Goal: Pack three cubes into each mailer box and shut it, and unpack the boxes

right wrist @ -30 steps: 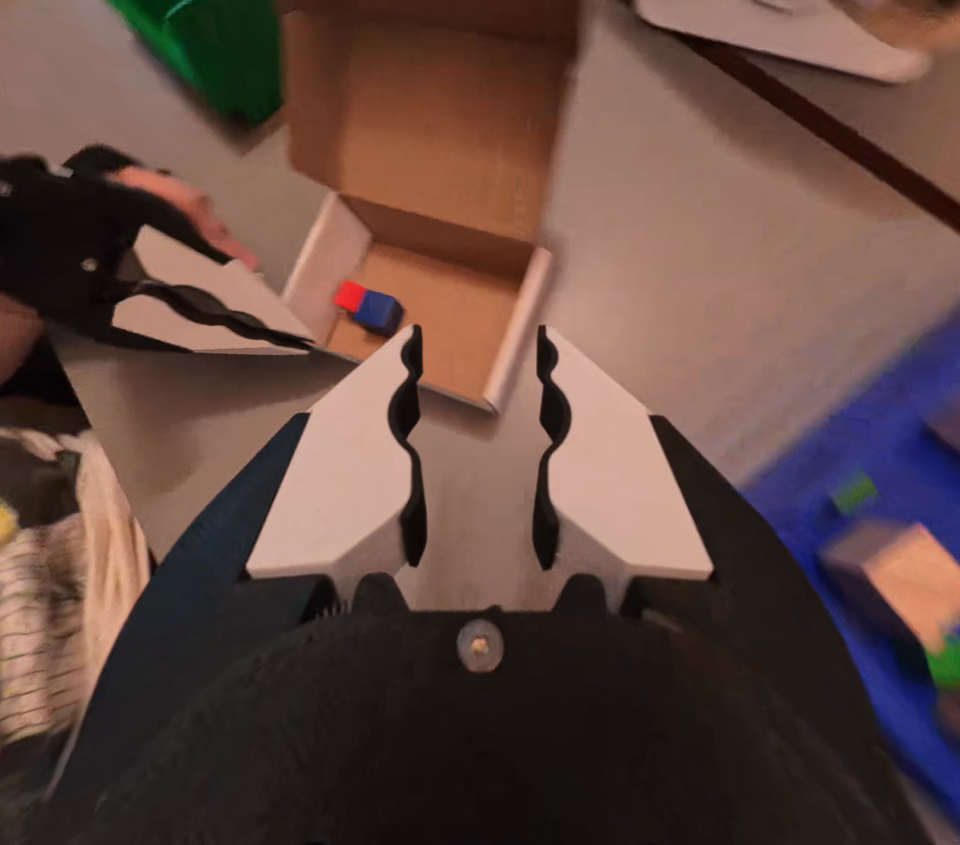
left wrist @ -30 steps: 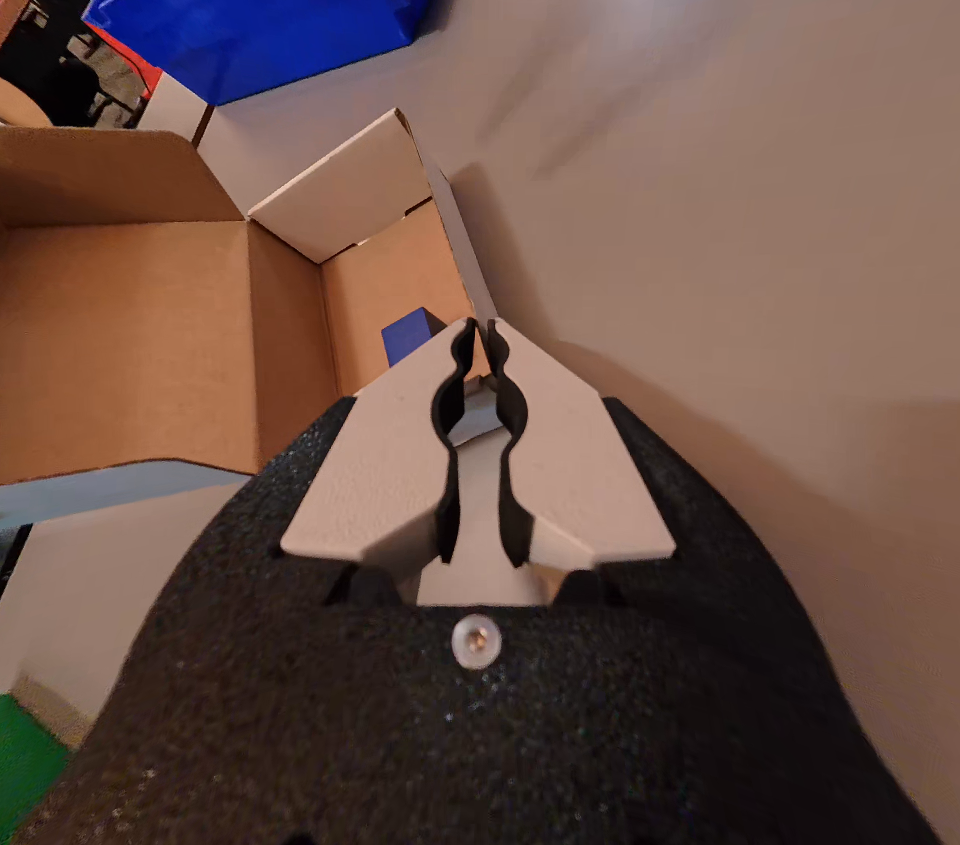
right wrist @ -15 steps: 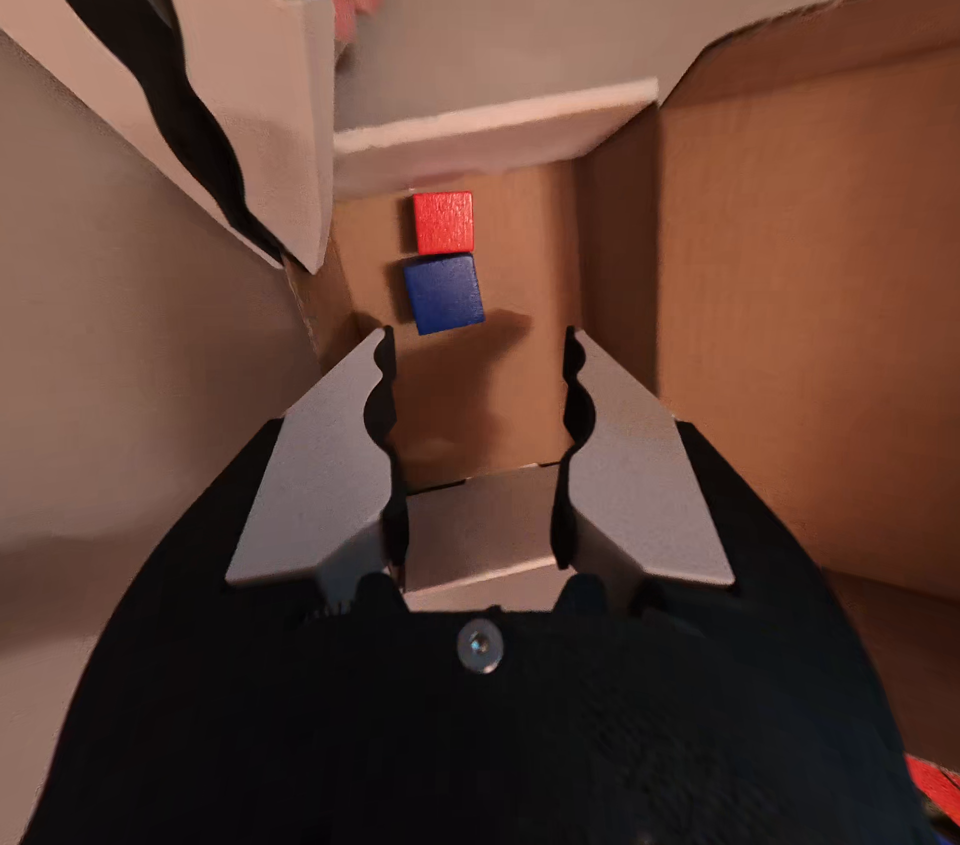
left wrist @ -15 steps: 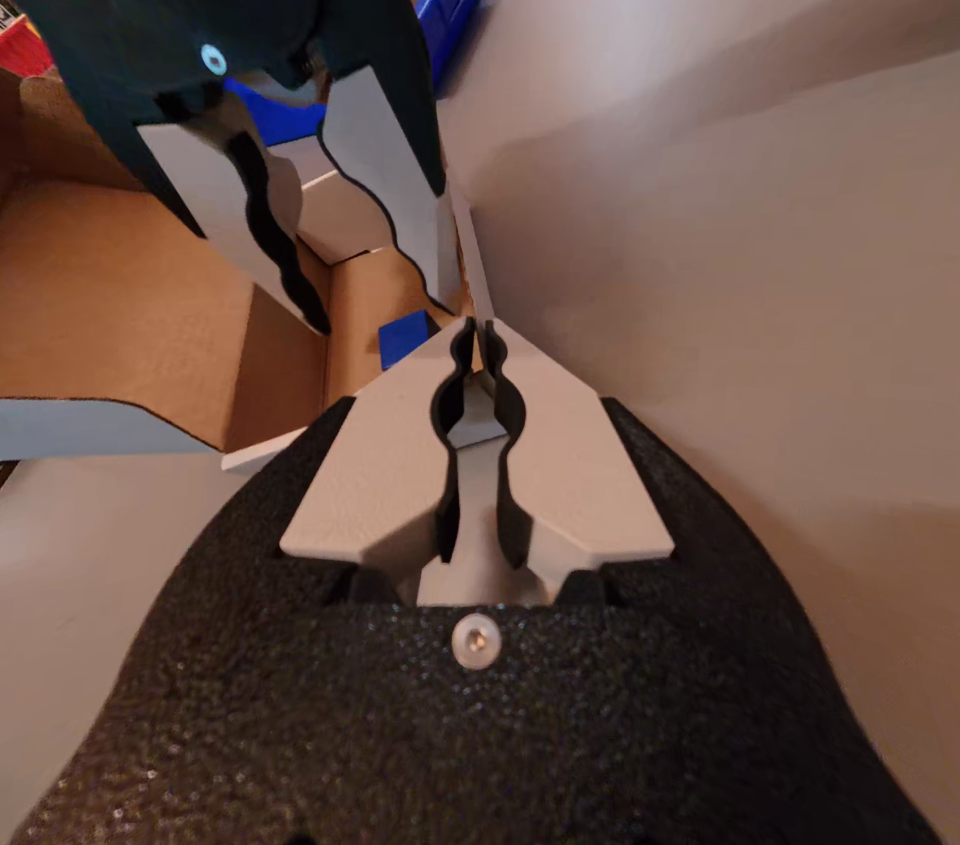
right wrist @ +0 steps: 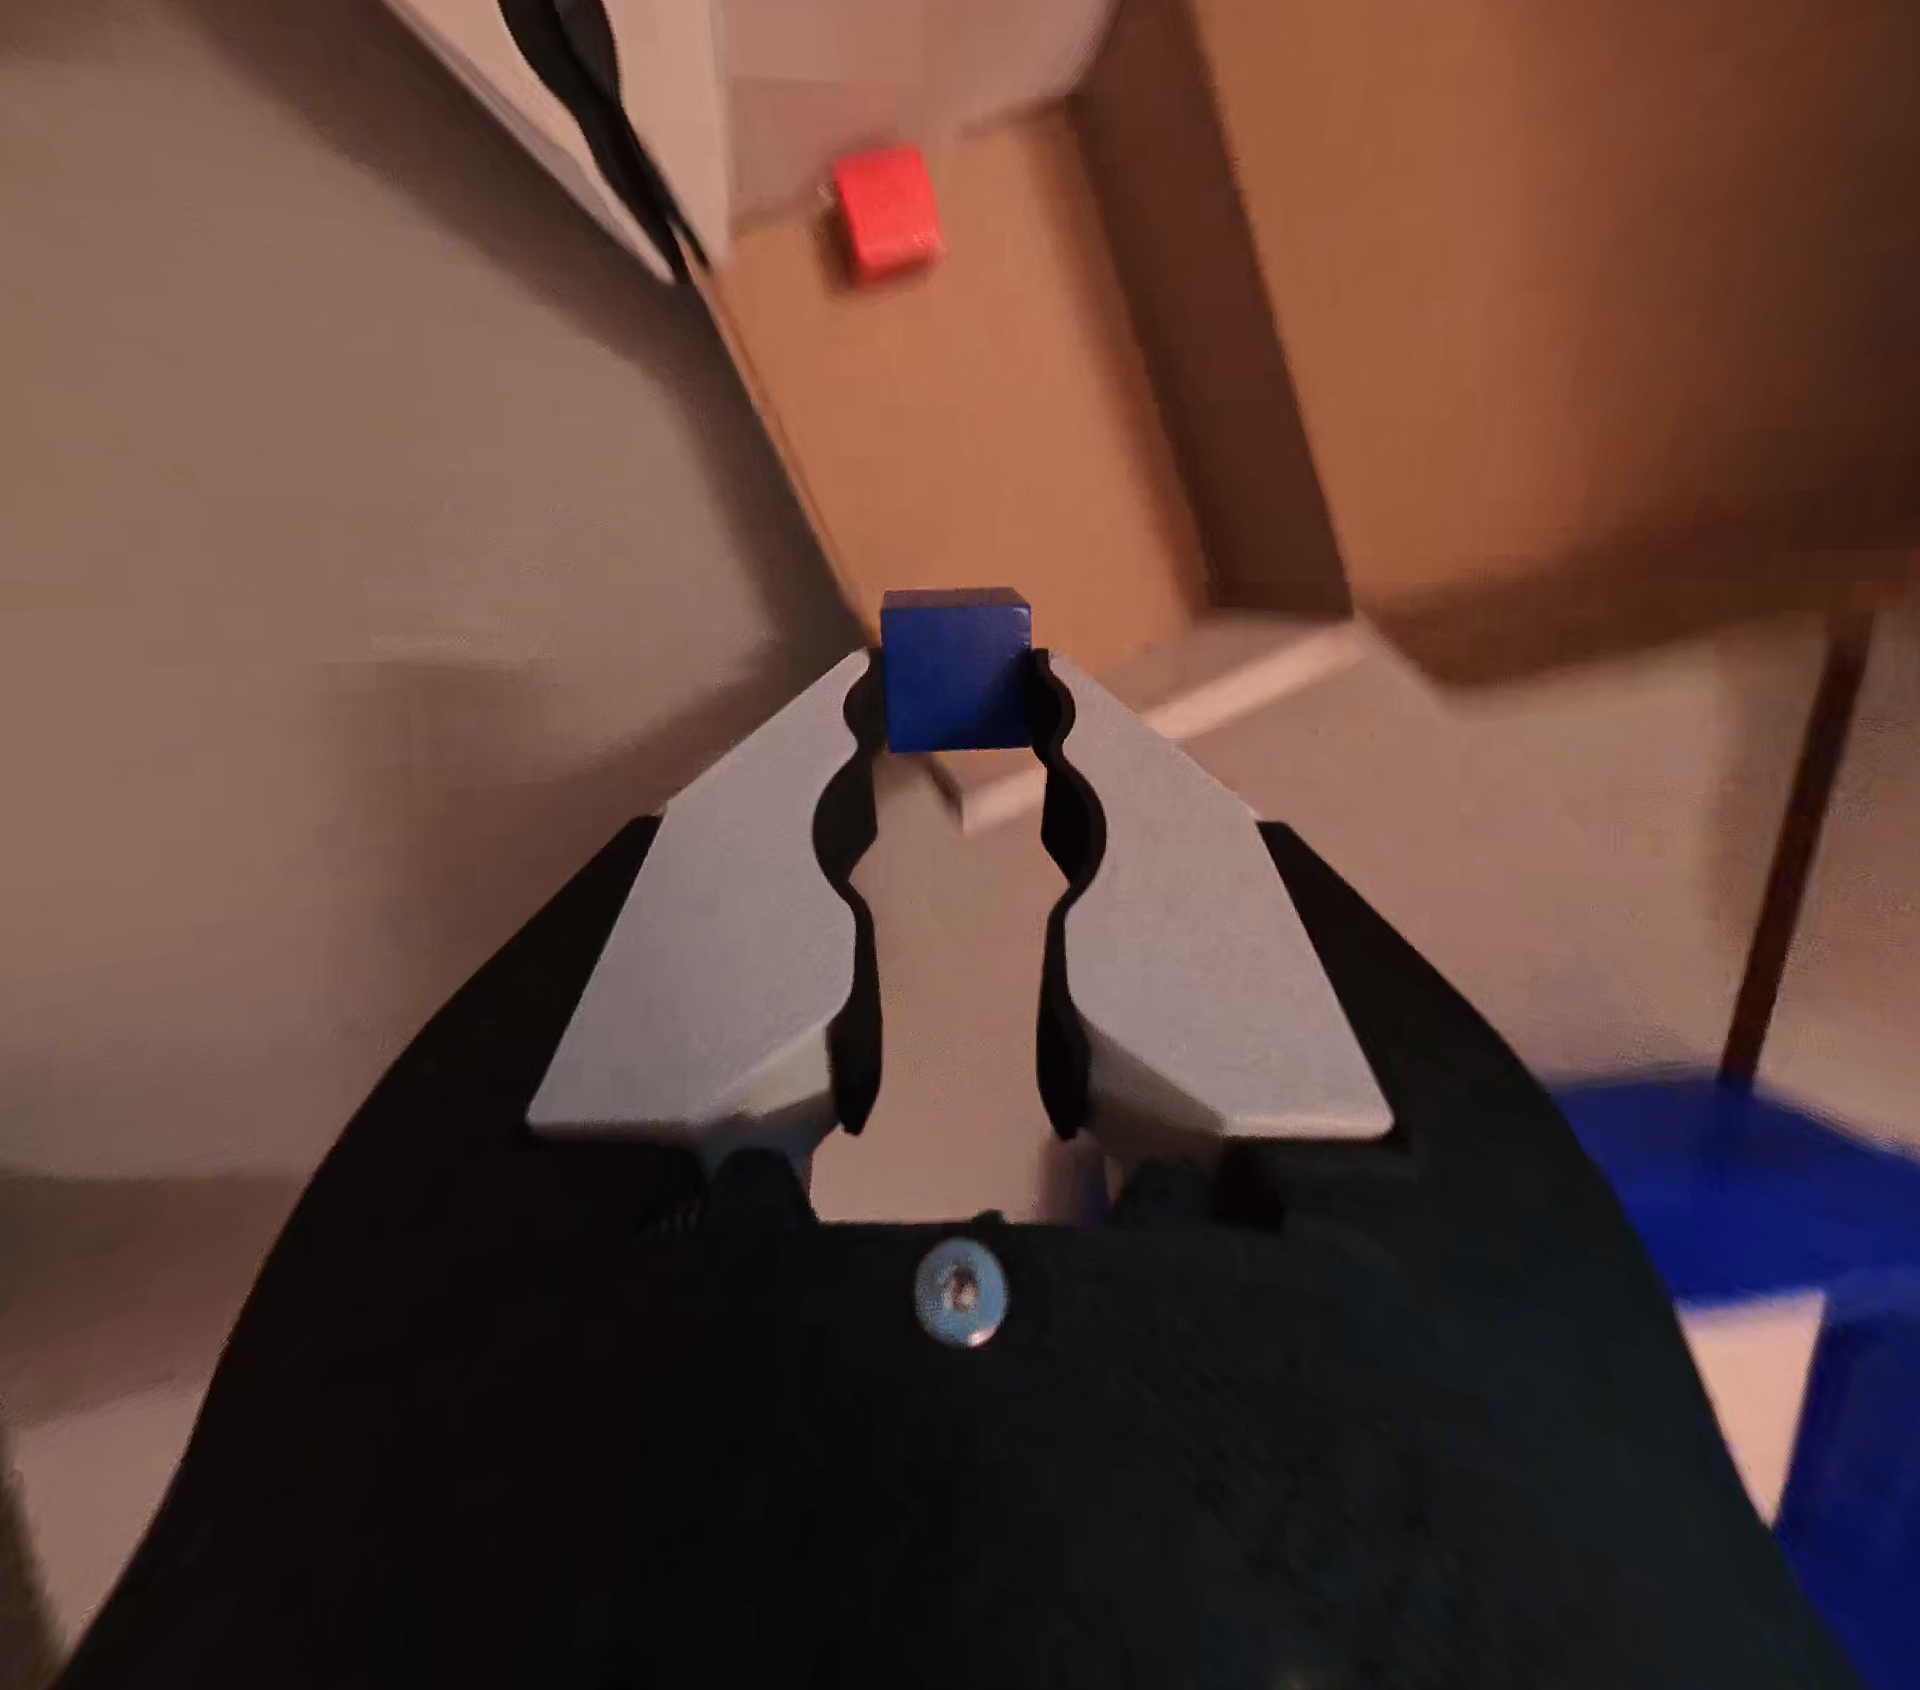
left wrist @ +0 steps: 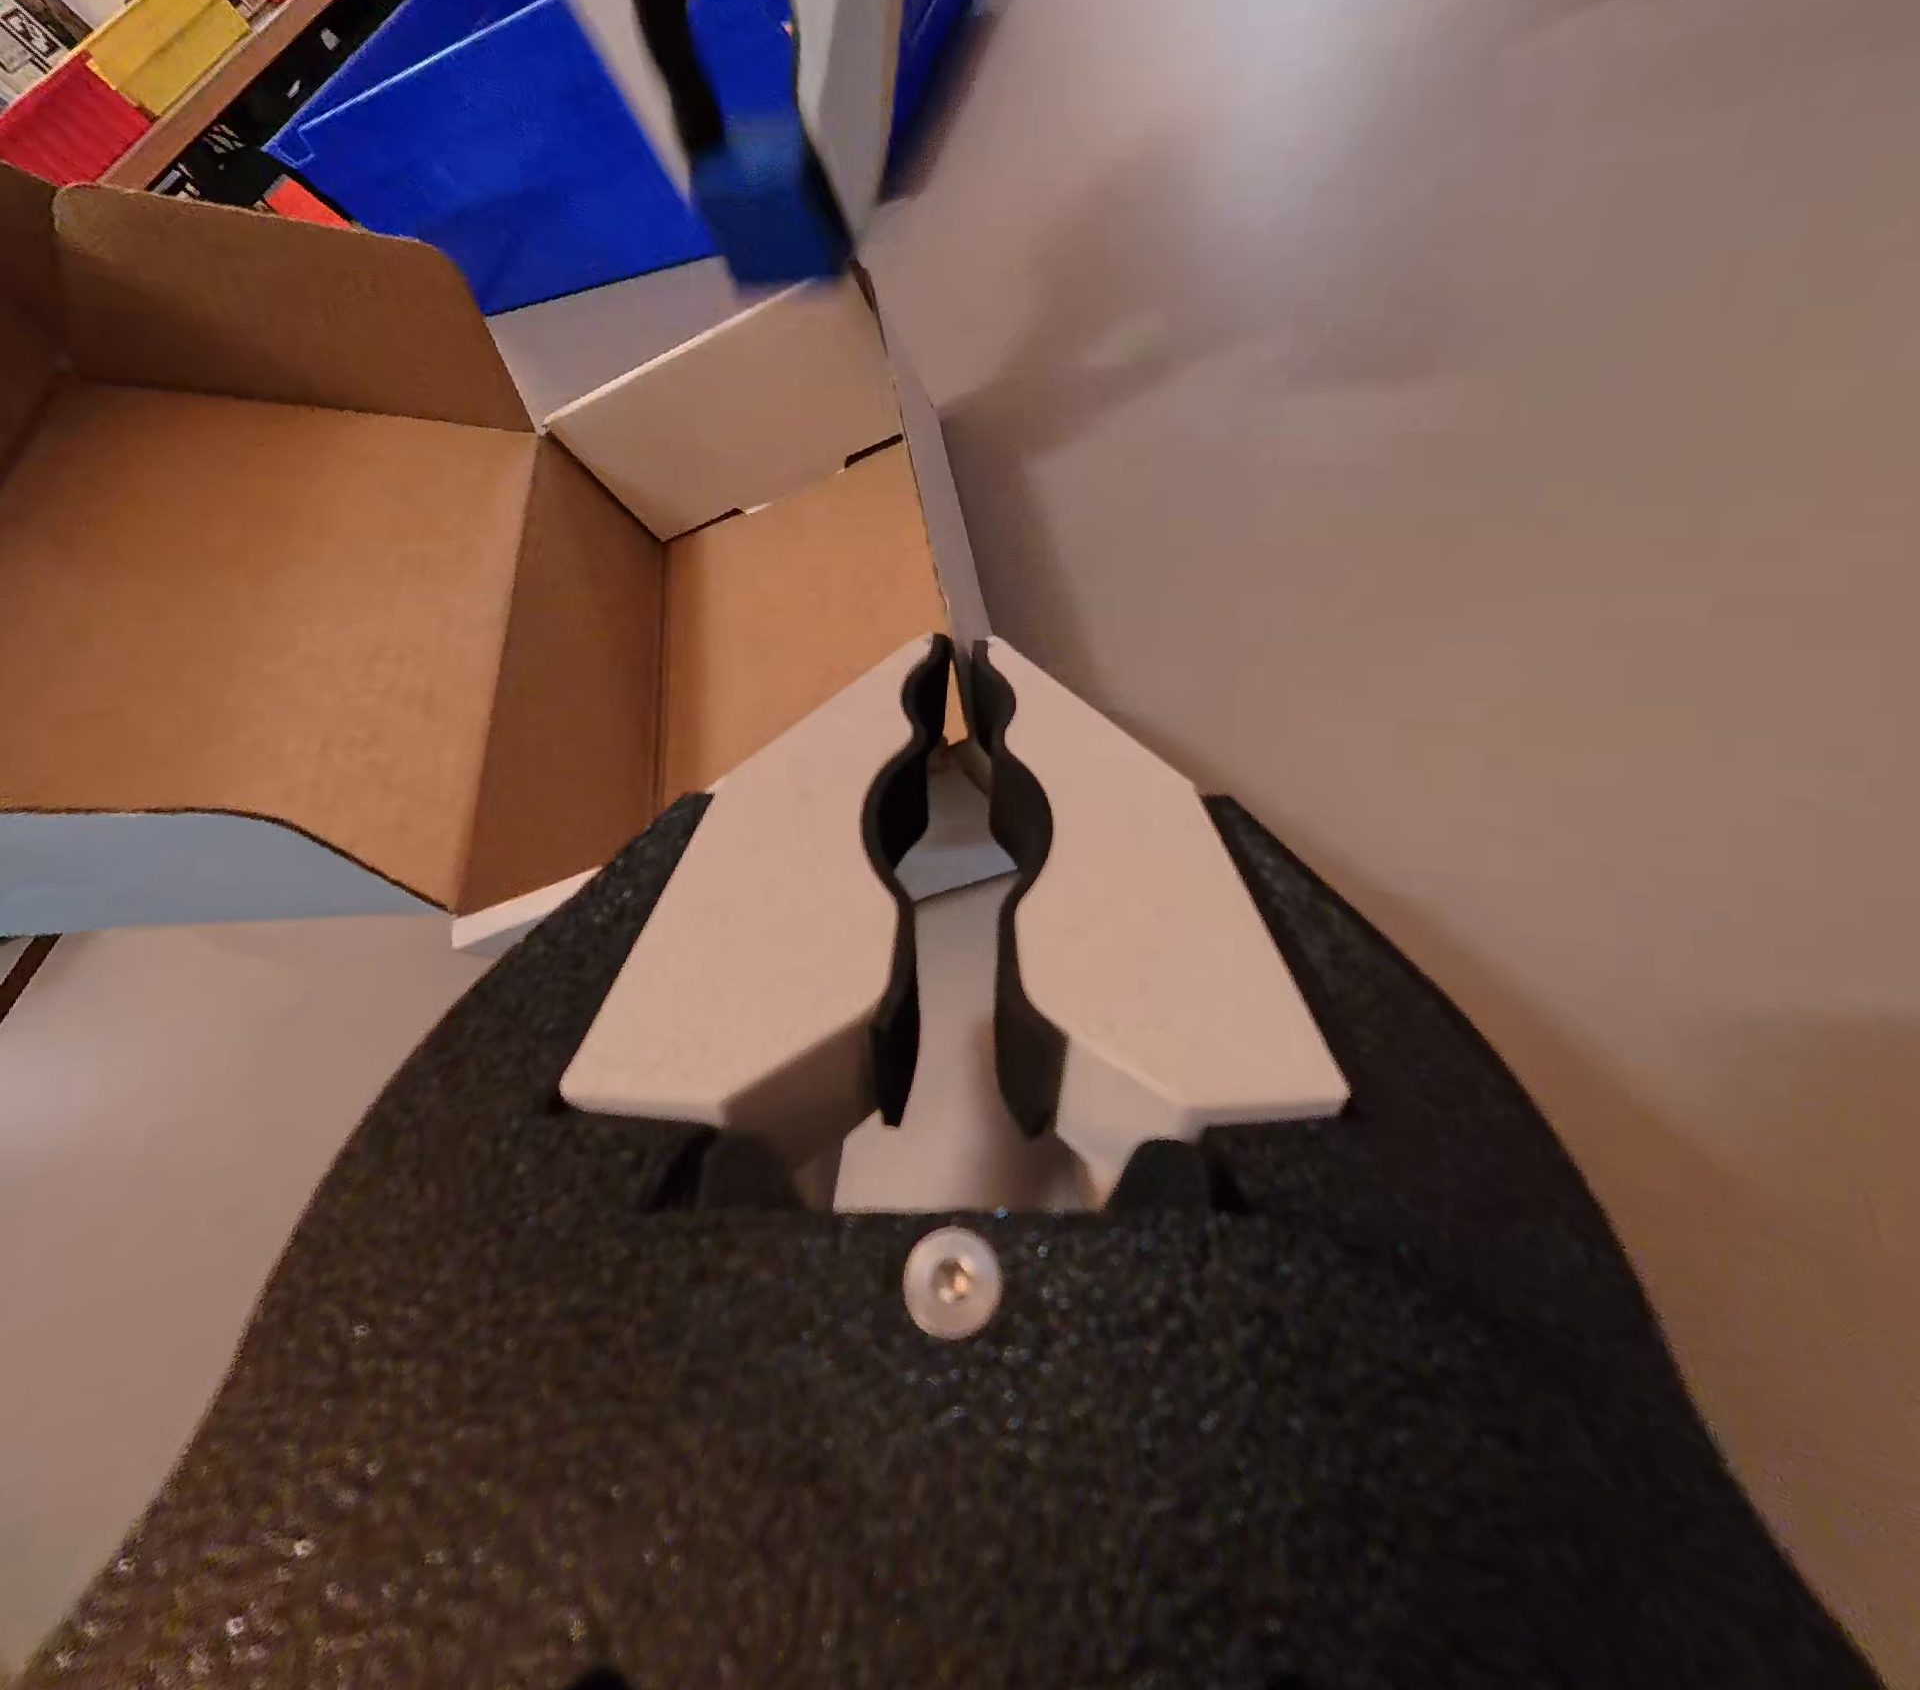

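Right gripper (right wrist: pixel 956 684) pinching a blue cube (right wrist: pixel 954 670) at the very fingertips, up in the air over the open box (right wrist: pixel 966 435). Same cube (left wrist: pixel 774 212) visible from the left wrist view too, blurry, clamped above the box's (left wrist: pixel 800 591) far corner. One red cube (right wrist: pixel 886 217) sitting on the box floor near the far wall. Left gripper (left wrist: pixel 961 653) squeezed nearly closed on the box's thin side wall (left wrist: pixel 951 539), clamping the cardboard edge. Lid flap (left wrist: pixel 260 580) folded open on the left. Blue bins (left wrist: pixel 499 144) just beyond the box on the grey table (left wrist: pixel 1455 601).
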`<state>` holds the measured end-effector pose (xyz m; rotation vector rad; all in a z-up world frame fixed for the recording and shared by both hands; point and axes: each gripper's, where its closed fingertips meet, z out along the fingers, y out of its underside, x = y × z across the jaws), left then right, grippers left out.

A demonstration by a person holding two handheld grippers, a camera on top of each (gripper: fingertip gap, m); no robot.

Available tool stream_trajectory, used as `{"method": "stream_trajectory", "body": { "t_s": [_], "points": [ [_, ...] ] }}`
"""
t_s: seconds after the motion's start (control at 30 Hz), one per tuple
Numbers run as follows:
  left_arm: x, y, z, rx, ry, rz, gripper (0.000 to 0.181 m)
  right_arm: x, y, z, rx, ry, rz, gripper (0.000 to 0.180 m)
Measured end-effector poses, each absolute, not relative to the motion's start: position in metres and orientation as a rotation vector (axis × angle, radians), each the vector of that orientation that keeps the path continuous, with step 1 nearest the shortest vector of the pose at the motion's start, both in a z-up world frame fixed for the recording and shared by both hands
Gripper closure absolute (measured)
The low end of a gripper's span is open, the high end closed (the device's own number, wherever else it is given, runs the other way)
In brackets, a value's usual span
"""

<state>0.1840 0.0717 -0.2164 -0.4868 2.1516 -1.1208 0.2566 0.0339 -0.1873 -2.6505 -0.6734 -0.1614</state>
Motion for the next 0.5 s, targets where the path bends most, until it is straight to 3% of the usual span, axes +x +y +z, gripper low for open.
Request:
{"method": "stream_trajectory", "body": {
  "t_s": [0.03,0.17,0.27,0.5],
  "points": [
    [0.184,0.071,-0.216,-0.49,2.152,-1.121,0.18,0.269,0.013,-0.176,-2.663,-0.562,-0.174,0.154],
    [0.185,0.071,-0.217,-0.493,2.15,-1.118,0.179,0.362,-0.079,-0.148,-2.658,0.049,-0.363,0.154],
    [0.185,0.071,-0.216,-0.49,2.149,-1.114,0.179,0.418,-0.124,-0.158,-2.61,0.472,-0.39,0.154],
    [0.187,0.071,-0.216,-0.492,2.146,-1.107,0.179,0.433,-0.112,-0.196,-2.628,0.404,-0.284,0.154]
  ]
}}
